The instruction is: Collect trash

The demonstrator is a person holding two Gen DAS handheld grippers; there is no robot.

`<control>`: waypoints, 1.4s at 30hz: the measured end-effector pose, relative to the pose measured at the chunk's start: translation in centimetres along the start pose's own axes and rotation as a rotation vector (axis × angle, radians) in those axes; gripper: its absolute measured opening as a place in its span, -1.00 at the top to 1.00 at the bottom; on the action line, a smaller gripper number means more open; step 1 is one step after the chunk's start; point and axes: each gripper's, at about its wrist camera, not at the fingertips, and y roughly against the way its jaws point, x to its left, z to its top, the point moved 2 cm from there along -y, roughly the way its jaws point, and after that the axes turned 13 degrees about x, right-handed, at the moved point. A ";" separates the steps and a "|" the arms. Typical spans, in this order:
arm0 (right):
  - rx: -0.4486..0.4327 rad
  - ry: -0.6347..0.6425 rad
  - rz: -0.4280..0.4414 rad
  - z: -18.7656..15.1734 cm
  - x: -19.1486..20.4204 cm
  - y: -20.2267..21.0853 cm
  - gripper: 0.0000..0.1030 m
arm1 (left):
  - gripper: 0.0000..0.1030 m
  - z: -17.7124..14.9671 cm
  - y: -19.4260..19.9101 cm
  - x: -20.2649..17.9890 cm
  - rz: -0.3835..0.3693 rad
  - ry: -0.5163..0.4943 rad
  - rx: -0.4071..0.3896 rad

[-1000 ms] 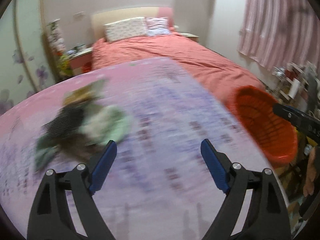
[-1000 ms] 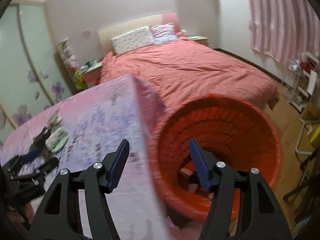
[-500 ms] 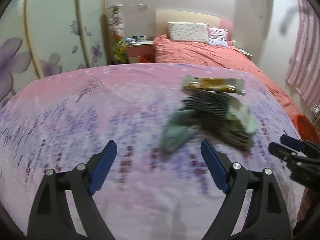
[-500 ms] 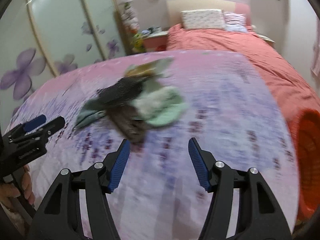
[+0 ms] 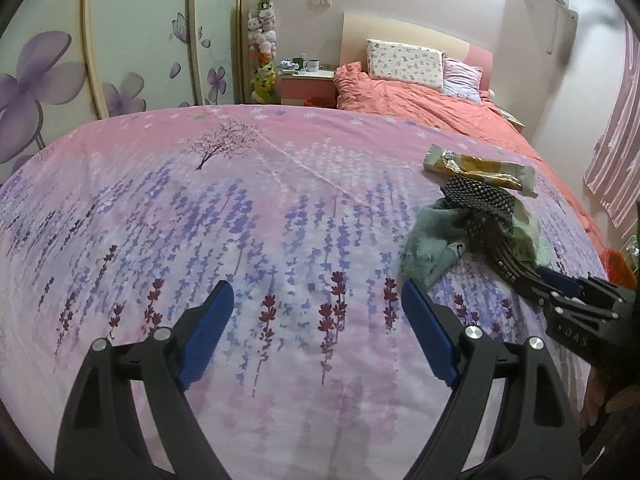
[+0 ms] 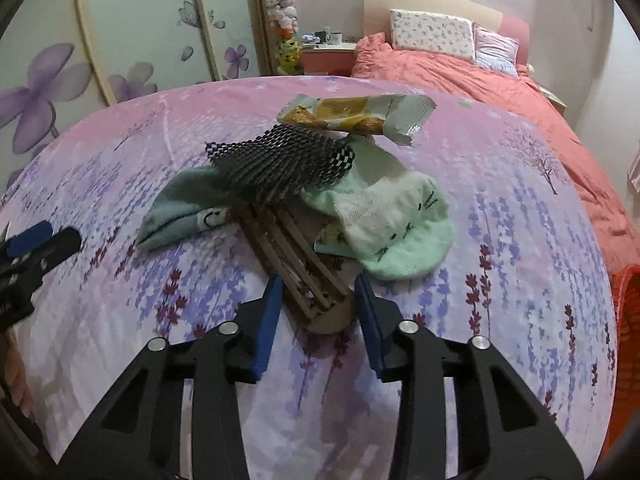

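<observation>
The right gripper (image 6: pixel 318 304) is hanging low over the lavender-printed pink bedspread (image 6: pixel 500 184), its blue-padded jaws standing partly open on either side of the near end of a brown striped sock (image 6: pixel 296 256); the pads are looking just beside the fabric, not yet pressing it, so it is holding nothing as far as the pictures show. That sock is lying at the 6 o'clock edge of a small heap; a black-and-white checkered sock (image 6: pixel 280 160) is draped across the middle, a pale teal sock (image 6: pixel 180 212) is reaching toward 9 o'clock, a mint-green and white fuzzy sock (image 6: pixel 400 224) is spreading toward 3 o'clock, and a crumpled yellow-and-white snack wrapper (image 6: pixel 360 118) is sitting at 12 o'clock; another scrap of packaging is peeking from under the mint sock. The left gripper (image 5: pixel 314 312) is hovering wide open and empty over bare bedspread, with the heap off at its 2 o'clock. The orange plastic basket (image 6: pixel 628 320) is showing only at the 3 o'clock edge, well apart from the heap; its inside is hidden. In my judgement collection here is barely starting; the wrapper, the clearest trash, is lying untouched, and everything in the heap is waiting to be sorted or carried.
</observation>
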 end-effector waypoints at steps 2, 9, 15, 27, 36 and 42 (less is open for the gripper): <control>0.004 -0.001 0.024 -0.8 -0.2 0.4 0.45 | -0.63 0.0 0.0 -0.4 -0.007 -0.001 0.002; -0.001 -0.033 -0.003 -4.7 -2.1 2.8 0.45 | -0.63 -0.4 0.0 -2.3 -0.030 -0.033 0.004; -0.006 -0.093 -0.006 -5.1 -4.3 3.5 0.28 | -0.63 -0.6 -0.3 -4.1 -0.040 -0.064 0.014; -0.009 -0.058 -0.046 -2.2 -2.2 0.7 0.28 | -0.63 -0.4 -0.9 -6.0 -0.037 -0.083 0.030; -0.032 -0.164 -0.152 -3.4 -5.9 1.7 0.55 | -0.63 0.6 -1.8 -8.0 -0.048 -0.093 0.032; -0.040 -0.224 -0.107 -3.8 -8.2 1.8 0.54 | -0.62 2.0 -3.0 -9.1 -0.010 -0.106 0.021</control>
